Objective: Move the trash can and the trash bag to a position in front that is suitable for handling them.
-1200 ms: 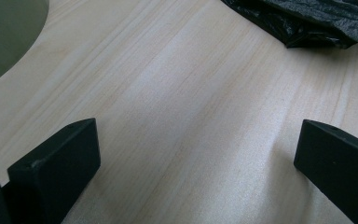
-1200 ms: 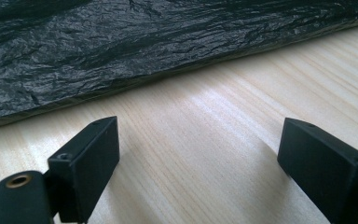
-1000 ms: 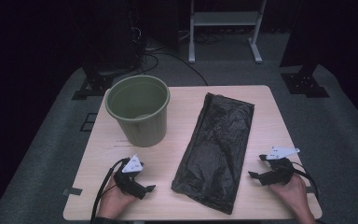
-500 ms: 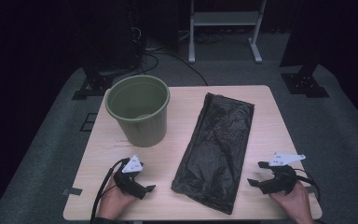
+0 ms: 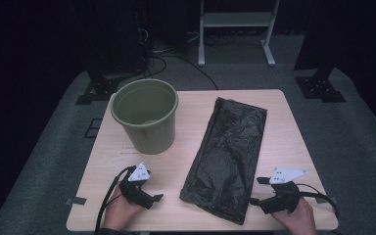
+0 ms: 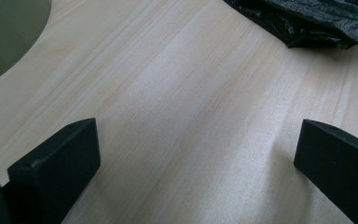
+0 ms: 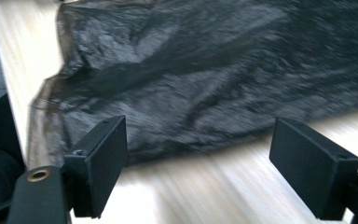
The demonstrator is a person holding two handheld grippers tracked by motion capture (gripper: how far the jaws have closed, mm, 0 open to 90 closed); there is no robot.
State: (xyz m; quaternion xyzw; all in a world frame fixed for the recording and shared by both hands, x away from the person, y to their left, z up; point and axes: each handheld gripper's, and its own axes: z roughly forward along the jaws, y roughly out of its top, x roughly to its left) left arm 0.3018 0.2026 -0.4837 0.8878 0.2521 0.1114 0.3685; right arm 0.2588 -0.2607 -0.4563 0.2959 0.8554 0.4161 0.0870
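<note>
Right gripper [image 5: 258, 191] jaws apart beside black bag [image 5: 230, 152] near edge; left gripper [image 5: 154, 198] apart, bare table [image 5: 196, 103] ahead.

L gripper [image 5: 157, 197]: low at 7 o'clock, jaws wide apart, aimed toward 3 | R gripper [image 5: 257, 191]: low at 5 o'clock, jaws wide apart, aimed toward 9 | my hands grip both.

— What do we see of our left gripper [image 5: 155, 198]?
— Black body, blocky matte jaws, a grey three-cornered plate on top, black cable trailing.
— And our right gripper [image 5: 256, 191]?
— The same; a brass-coloured screw hole beside one jaw.
</note>
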